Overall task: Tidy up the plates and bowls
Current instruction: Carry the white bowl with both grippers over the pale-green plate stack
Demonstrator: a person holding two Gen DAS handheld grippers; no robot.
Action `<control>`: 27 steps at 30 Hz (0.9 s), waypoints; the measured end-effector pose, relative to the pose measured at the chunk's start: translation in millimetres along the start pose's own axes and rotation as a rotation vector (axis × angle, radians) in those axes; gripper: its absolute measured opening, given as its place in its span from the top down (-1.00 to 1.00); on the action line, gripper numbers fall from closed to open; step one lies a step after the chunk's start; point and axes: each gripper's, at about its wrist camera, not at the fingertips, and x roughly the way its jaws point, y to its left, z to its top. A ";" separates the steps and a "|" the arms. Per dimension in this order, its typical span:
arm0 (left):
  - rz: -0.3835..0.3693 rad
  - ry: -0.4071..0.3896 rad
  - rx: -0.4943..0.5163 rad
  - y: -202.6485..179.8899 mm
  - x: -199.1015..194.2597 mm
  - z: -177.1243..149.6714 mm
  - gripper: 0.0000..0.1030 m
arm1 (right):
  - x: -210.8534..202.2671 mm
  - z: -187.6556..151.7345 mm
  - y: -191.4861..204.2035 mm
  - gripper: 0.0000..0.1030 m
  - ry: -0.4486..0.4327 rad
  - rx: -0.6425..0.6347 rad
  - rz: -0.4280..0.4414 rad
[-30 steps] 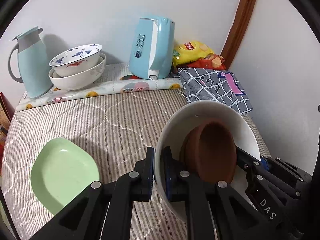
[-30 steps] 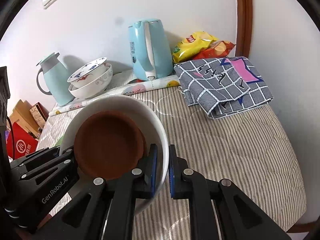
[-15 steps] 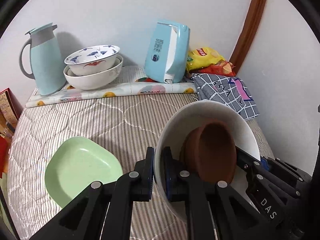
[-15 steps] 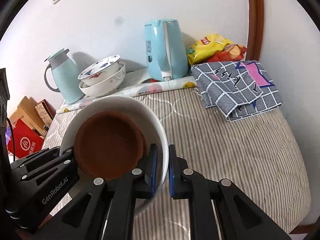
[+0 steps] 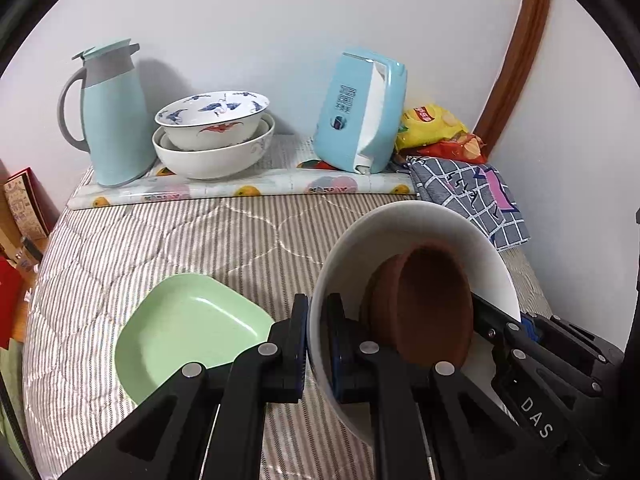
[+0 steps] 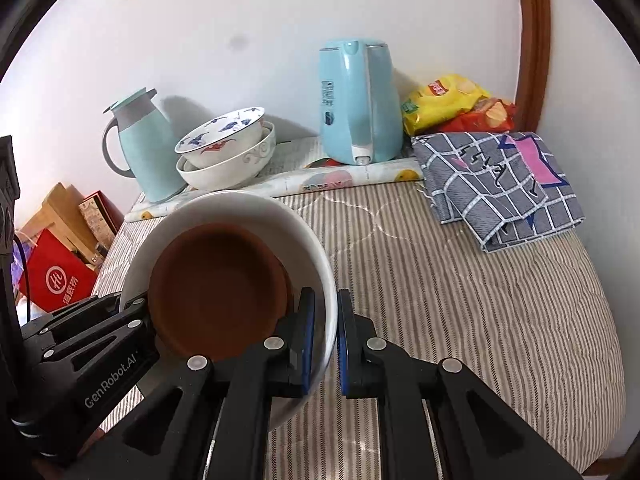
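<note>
Left wrist view: the left gripper (image 5: 317, 340) has its jaws closed on the near rim of the white bowl (image 5: 360, 248), which carries a brown dish (image 5: 424, 308) inside. A green plate (image 5: 188, 328) lies on the striped cover just left of the white bowl; two stacked bowls (image 5: 214, 136) stand behind it, well apart.

Right wrist view: the right gripper (image 6: 326, 340) pinches the white bowl (image 6: 240, 208) at its opposite rim, with the brown dish (image 6: 218, 292) resting inside.

- Our left wrist view looks forward along the left claw (image 5: 318, 344), close over the striped quilted surface (image 5: 168, 240).
- Our right wrist view looks likewise past the right claw (image 6: 325, 344).
- Both share the pale blue plastic kettle (image 5: 360, 112) (image 6: 360, 104) ahead.
</note>
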 end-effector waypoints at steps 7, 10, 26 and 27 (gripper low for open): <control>0.012 -0.005 -0.014 9.9 -2.9 0.5 0.81 | 1.5 2.3 10.7 0.81 -0.002 -0.015 0.013; 0.018 -0.007 -0.020 14.7 -4.6 -0.3 0.81 | 2.5 3.0 15.8 0.81 -0.001 -0.021 0.020; 0.052 -0.015 -0.063 49.4 -10.3 -1.8 0.81 | 14.3 5.1 51.1 0.82 0.009 -0.070 0.043; 0.054 -0.015 -0.066 51.5 -10.0 -1.7 0.81 | 15.5 5.2 53.7 0.81 0.011 -0.073 0.046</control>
